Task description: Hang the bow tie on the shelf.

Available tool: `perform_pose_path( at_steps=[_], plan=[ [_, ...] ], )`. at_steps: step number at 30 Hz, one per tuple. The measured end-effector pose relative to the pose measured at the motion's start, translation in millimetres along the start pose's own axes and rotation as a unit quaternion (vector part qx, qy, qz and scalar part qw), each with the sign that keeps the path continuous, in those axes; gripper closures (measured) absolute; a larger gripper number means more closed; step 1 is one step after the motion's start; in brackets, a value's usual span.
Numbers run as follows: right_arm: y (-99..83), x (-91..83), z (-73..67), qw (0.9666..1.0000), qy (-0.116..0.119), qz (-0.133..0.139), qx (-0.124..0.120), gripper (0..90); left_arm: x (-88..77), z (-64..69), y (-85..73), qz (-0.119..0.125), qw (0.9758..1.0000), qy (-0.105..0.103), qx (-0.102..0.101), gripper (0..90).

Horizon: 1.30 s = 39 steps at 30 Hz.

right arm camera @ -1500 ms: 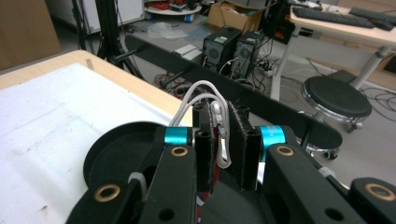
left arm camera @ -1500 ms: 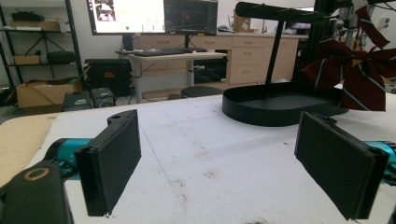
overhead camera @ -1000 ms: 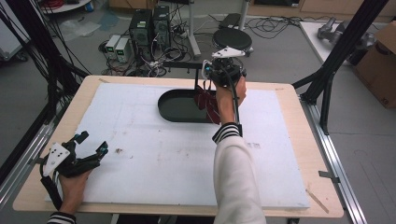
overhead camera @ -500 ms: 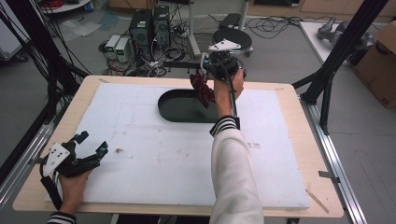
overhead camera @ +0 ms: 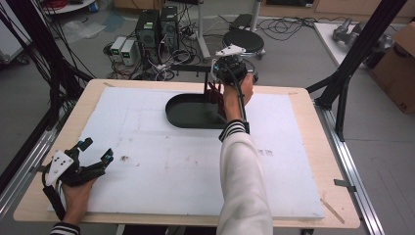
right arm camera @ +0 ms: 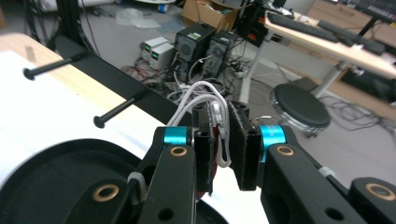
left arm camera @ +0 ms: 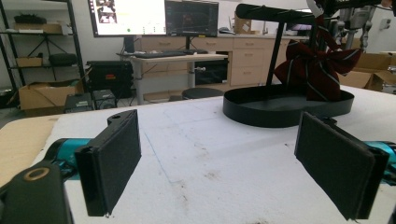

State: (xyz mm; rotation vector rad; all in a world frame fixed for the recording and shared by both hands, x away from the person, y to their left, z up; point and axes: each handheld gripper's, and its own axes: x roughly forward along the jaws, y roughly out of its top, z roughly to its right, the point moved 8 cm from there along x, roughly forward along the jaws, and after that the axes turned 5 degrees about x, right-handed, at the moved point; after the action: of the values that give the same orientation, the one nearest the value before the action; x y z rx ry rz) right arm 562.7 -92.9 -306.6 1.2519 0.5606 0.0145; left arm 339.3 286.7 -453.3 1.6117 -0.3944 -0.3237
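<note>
A dark red striped bow tie (overhead camera: 214,93) (left arm camera: 317,70) hangs by its white cord (right arm camera: 219,126) over the far side of a black oval tray (overhead camera: 188,115) (left arm camera: 280,109). My right gripper (overhead camera: 218,83) (right arm camera: 224,140) is shut on the cord and a bit of the red cloth, just under the stand's black crossbar (overhead camera: 188,66) (left arm camera: 275,11). Two pegs (right arm camera: 119,112) of the bar stick out to the left in the right gripper view. My left gripper (overhead camera: 97,149) (left arm camera: 224,163) rests at the table's front left, open, with nothing between its pads (left arm camera: 114,158).
A white foam sheet (overhead camera: 161,166) covers the wooden table (overhead camera: 303,103). A black upright post (overhead camera: 204,83) carries the crossbar at the tray's far edge. Beyond the table are computers (overhead camera: 156,27), cables and a stool (overhead camera: 243,41) on the floor.
My right gripper has lifted the bow tie a little, up from over the tray toward the crossbar. The left hand has kept still.
</note>
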Motion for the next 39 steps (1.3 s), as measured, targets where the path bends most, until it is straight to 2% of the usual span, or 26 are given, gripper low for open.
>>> perform_pose_path(
  at_steps=[12, 15, 20, 24, 28, 29, 32, 39],
  plan=[
    [-8.3, 9.0, 8.5, 0.9998, -0.012, -0.013, 0.000, 80.3, 0.2, -0.2, 0.0, 0.000, 1.0000, 0.000, -0.001, 14.8],
    [-11.1, 9.5, 10.8, 0.9996, -0.013, -0.022, -0.010, 78.8, 0.2, -0.2, -0.1, -0.001, 1.0000, 0.000, -0.001, 14.8],
    [-15.1, 9.6, 13.8, 0.9988, -0.015, -0.035, -0.030, 72.5, 0.4, -0.1, 0.0, 0.000, 1.0000, 0.000, -0.001, 14.8],
    [-15.7, 8.9, 16.3, 0.9986, -0.019, -0.036, -0.035, 66.9, 0.4, 0.0, 0.0, 0.000, 1.0000, 0.000, 0.000, 14.9],
    [-20.1, 9.4, 18.7, 0.9967, -0.028, -0.052, -0.054, 54.9, 0.2, 0.1, -0.1, -0.001, 1.0000, 0.000, -0.001, 14.8],
    [-20.8, 9.2, 19.5, 0.9957, -0.037, -0.053, -0.066, 47.1, 0.2, 0.0, -0.1, -0.002, 1.0000, 0.000, -0.001, 14.9],
    [-19.4, 7.4, 19.5, 0.9941, -0.043, -0.051, -0.086, 44.8, 0.4, -0.2, -0.1, -0.001, 1.0000, 0.000, 0.000, 14.9],
    [-20.5, 6.7, 22.0, 0.9918, -0.056, -0.055, -0.101, 37.0, 0.2, 0.0, -0.2, -0.002, 1.0000, 0.000, 0.000, 14.9]
  ],
)
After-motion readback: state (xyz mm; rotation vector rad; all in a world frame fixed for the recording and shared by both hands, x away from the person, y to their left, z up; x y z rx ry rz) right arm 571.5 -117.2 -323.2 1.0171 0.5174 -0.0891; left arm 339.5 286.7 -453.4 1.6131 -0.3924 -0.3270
